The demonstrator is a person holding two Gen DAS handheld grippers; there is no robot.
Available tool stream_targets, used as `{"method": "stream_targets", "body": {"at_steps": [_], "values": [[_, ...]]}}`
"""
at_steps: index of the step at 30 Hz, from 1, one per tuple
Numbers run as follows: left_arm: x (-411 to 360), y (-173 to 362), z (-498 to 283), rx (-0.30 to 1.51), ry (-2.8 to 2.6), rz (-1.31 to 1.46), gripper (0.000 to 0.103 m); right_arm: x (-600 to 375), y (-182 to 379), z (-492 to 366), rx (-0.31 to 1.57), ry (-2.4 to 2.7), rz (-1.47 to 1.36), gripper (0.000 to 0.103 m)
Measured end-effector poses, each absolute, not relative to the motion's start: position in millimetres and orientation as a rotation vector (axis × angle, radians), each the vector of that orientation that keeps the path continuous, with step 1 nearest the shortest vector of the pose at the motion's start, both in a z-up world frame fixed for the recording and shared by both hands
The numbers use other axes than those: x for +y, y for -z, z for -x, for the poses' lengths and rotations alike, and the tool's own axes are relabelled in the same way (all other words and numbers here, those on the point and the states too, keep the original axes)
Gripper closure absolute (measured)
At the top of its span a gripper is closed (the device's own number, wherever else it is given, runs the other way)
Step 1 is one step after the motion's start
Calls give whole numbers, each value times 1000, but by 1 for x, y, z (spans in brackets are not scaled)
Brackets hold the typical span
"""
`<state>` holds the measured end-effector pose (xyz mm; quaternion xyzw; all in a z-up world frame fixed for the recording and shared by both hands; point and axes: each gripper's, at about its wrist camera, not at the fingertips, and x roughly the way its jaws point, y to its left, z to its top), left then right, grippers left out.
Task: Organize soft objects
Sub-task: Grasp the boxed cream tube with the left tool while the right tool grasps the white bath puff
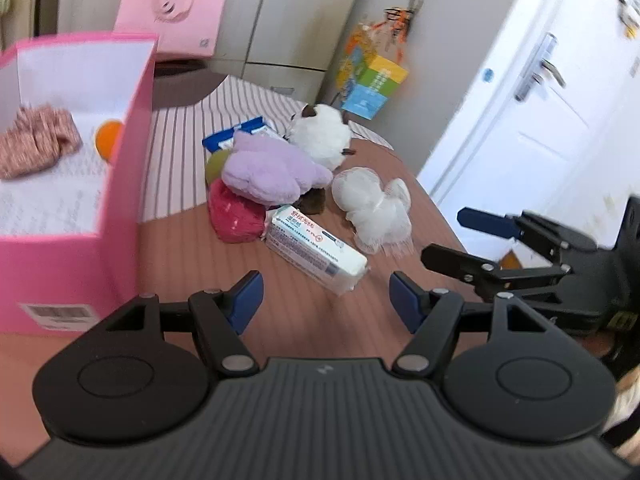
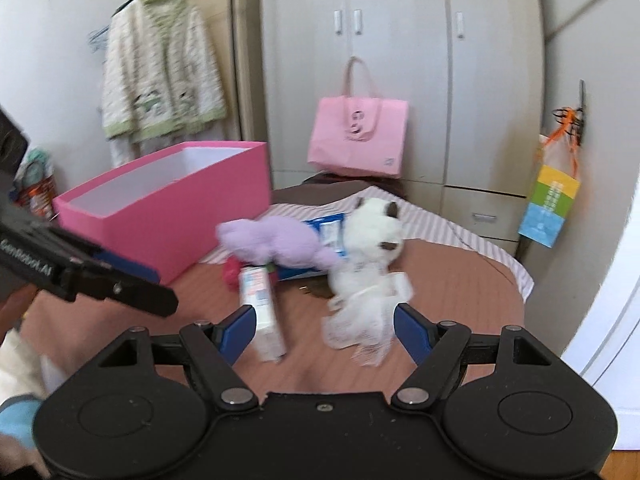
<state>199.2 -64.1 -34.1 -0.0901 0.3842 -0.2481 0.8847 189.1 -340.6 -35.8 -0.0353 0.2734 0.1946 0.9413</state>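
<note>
A pink box [image 1: 120, 184] stands at the left and holds a pink checked cloth [image 1: 36, 140] and an orange ball [image 1: 109, 138]. A pile lies on the brown table: a purple plush [image 1: 272, 170], a red knit item [image 1: 236, 216], a white plush [image 1: 322, 134], a white mesh puff [image 1: 374, 208], a tissue pack [image 1: 316, 254] and a blue pack [image 1: 240, 134]. My left gripper [image 1: 326, 300] is open and empty, just short of the tissue pack. My right gripper [image 2: 324, 332] is open and empty, with the mesh puff [image 2: 360, 320] and the tissue pack [image 2: 262, 312] between its fingers' line.
A pink paper bag [image 2: 358, 138] stands behind the table against a white wardrobe [image 2: 400, 60]. A colourful bag [image 2: 550, 208] hangs at the right. A striped cloth [image 1: 180, 160] covers the table's far part. A white door [image 1: 540, 100] is at the right.
</note>
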Motion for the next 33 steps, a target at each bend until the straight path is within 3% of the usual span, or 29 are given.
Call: {"method": "stream_targets", "body": {"at_steps": [14,27,31,33], "values": [[-101,70,-245,709,319,296,34,-347,71,-242,517,-404,98,23],[-112,87,-236,676,254,250,34,-338,91,-264,556,-450,185,23],[-112,89,-237,686,254,277,49,-340,92,-266,559,-449,173,23],[-113,91,-237,700,241,267,66,-338,93,-266,565,-445,180,25]]}}
